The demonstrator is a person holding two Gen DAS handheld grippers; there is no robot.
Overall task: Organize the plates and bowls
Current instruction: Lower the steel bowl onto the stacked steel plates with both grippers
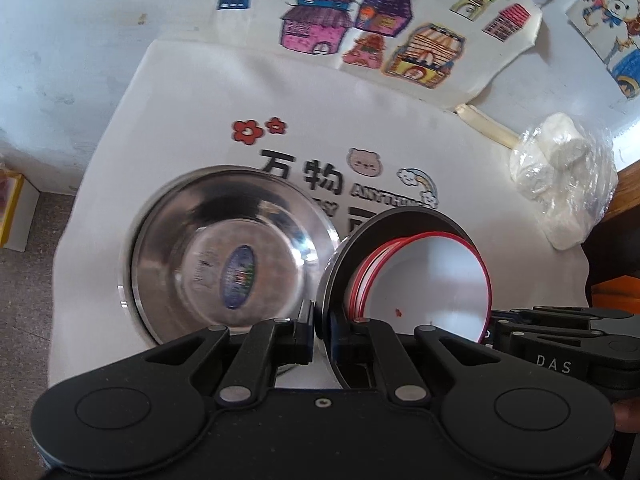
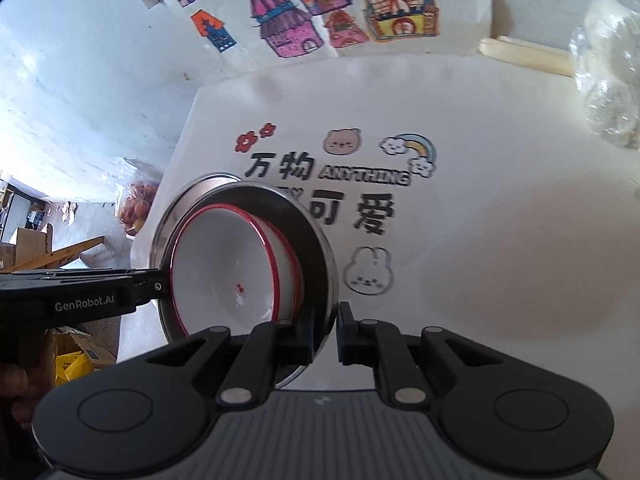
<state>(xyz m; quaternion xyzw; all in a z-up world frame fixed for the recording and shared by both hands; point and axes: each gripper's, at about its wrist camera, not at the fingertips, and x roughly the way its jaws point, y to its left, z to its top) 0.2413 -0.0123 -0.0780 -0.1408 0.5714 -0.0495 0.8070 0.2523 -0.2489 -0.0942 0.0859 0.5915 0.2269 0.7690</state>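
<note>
My left gripper [image 1: 322,322] and right gripper [image 2: 325,330] both pinch the rim of a tilted steel bowl [image 2: 320,240]; white red-rimmed bowls [image 2: 236,264] nest inside, count unclear. Far left, a second steel bowl [image 1: 224,256] sits blurred on the printed cloth [image 2: 500,240]. Its near edge is hidden by my fingers.

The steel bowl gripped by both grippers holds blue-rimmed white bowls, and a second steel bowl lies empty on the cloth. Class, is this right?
Not quite. The rims are red, not blue, as the right wrist view shows: white bowls sit in the steel bowl gripped by the left gripper and right gripper. The second steel bowl is empty on the cloth.
</note>
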